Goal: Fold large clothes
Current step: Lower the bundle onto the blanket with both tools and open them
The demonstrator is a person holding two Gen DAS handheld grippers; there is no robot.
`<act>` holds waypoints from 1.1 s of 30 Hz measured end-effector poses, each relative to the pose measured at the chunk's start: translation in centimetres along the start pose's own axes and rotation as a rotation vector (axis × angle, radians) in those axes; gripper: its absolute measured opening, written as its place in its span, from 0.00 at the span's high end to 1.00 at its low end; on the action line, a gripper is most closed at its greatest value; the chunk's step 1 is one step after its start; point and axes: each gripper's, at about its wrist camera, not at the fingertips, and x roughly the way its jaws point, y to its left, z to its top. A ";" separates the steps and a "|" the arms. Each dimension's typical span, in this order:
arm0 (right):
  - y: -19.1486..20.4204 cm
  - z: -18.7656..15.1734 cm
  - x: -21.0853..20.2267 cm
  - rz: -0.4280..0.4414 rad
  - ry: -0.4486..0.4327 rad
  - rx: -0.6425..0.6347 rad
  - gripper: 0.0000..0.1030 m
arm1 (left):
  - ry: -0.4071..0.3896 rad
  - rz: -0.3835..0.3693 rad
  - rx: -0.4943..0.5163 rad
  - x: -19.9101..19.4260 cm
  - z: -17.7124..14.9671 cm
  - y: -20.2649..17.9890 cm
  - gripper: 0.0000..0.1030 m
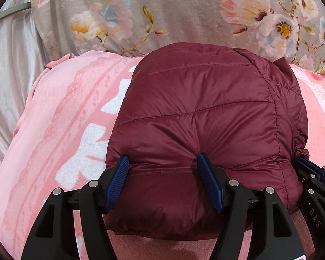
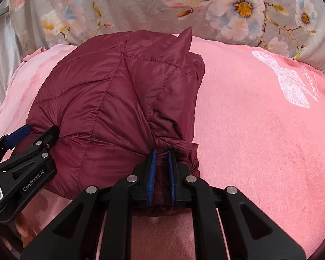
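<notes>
Two handheld grippers work at the near edge of a folded maroon quilted puffer jacket point(image 1: 205, 112), which lies as a puffy bundle on a pink blanket point(image 1: 54, 130) with white printed patterns. Behind the blanket sits a grey floral pillow point(image 1: 162, 10), and pale satin sheeting point(image 1: 10, 65) shows at the far left. In the left wrist view, the left gripper point(image 1: 164, 179) has its blue-padded fingers point(image 1: 117, 179) spread wide, one at each side of a broad bulge of the jacket's near edge; the padding swells up between them, and the pads press against the fabric rather than closing over it. The right gripper point(image 1: 312, 173) appears at the right edge of that same view, touching the jacket's near right corner. In the right wrist view, the right gripper point(image 2: 161, 173) has its blue fingers point(image 2: 151, 173) drawn close together, pinching a narrow gathered fold of the jacket point(image 2: 110, 99) where the layers bunch at the near right corner. A pointed flap of the jacket stands up at its far edge, near the pillow point(image 2: 140, 6). The left gripper point(image 2: 30, 138) enters from the left of this view, against the jacket's near left side. To the right of the jacket the blanket point(image 2: 249, 130) lies bare, with a white lace-like print near its far corner.
</notes>
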 end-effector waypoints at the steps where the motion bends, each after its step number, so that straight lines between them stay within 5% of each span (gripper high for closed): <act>1: 0.0 0.0 0.0 0.001 0.002 -0.001 0.91 | 0.001 0.002 0.001 0.0 0.0 0.0 0.37; 21: 0.6 0.0 0.4 -0.025 0.003 -0.022 0.91 | 0.006 0.027 0.014 0.1 -0.1 -0.6 0.37; 26: -1.0 -0.3 -0.5 0.031 -0.040 0.052 0.89 | -0.008 0.017 -0.006 -0.2 -0.1 -0.2 0.34; 28: -2.2 -1.1 -2.4 -0.001 -0.090 0.108 0.80 | -0.019 0.026 -0.022 -0.6 -0.2 0.3 0.31; 30: -2.1 -2.5 -4.4 -0.017 -0.109 0.094 0.55 | -0.031 0.035 -0.036 -2.1 -1.1 0.7 0.29; 33: -1.6 -5.8 -7.5 -0.020 -0.106 0.046 0.48 | -0.063 0.025 -0.027 -5.3 -3.5 0.9 0.20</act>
